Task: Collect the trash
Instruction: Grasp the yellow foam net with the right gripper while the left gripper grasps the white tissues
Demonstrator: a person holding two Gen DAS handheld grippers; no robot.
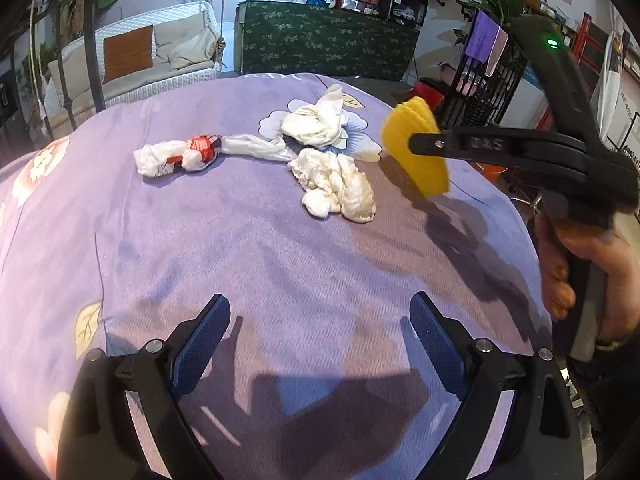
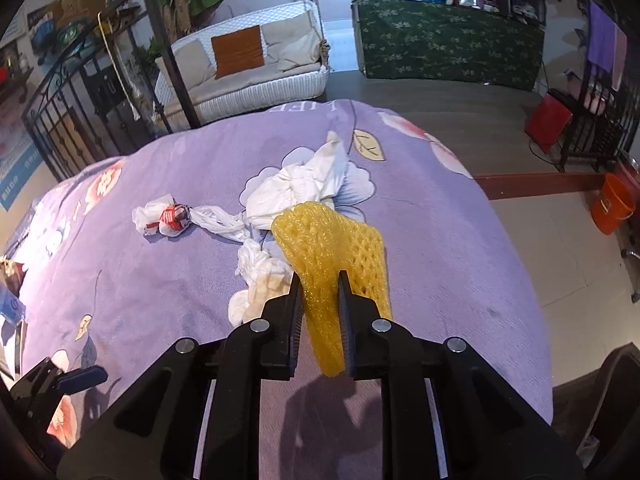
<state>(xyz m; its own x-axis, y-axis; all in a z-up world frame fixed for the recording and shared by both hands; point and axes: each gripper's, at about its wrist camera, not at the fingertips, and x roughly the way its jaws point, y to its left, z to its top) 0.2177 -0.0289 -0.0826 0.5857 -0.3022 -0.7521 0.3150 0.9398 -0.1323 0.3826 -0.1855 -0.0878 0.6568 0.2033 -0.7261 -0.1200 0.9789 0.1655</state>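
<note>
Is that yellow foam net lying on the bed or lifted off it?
Lifted. The right hand-held gripper pinches the yellow foam net, which hangs above the purple blanket.

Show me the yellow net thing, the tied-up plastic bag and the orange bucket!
yellow foam net [image 2: 332, 236]: right wrist view, its mesh middle.
plastic bag [image 1: 176, 156]: left wrist view, bunched end.
orange bucket [image 2: 612, 204]: right wrist view, side wall.

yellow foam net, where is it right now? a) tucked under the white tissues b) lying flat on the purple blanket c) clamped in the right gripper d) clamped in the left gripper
c: the yellow foam net sits pinched between the closed fingers of the right gripper, lifted clear of the purple blanket, while the left gripper stands open and empty.
</note>
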